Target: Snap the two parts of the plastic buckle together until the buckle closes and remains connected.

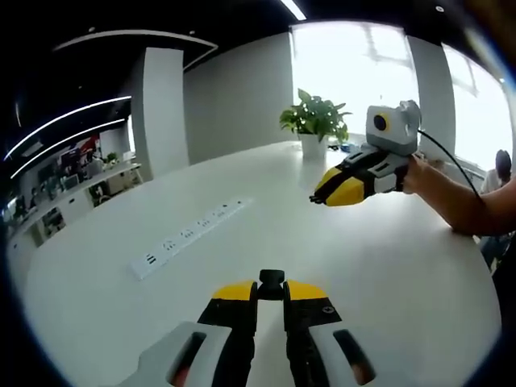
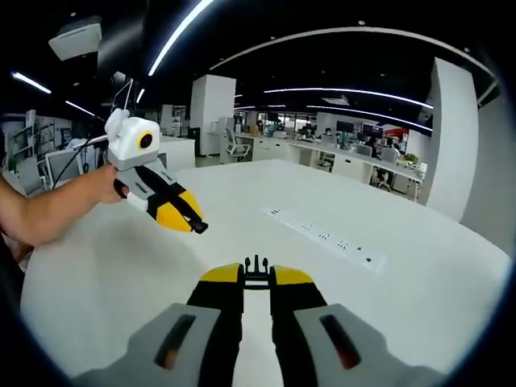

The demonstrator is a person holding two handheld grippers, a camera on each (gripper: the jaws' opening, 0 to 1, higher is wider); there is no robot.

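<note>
Two buckle halves [image 1: 272, 282] [image 2: 255, 271] pinched in separate grippers.

You are working over a broad white round-edged table [image 1: 387, 266], its top smooth and glossy. A long white power strip [image 1: 190, 236] with a row of sockets lies flat on it, well out from your side. Near the far edge stands a leafy green plant in a white pot [image 1: 314, 125], before bright windows. Office desks with monitors [image 2: 355, 157] sit behind.
</note>
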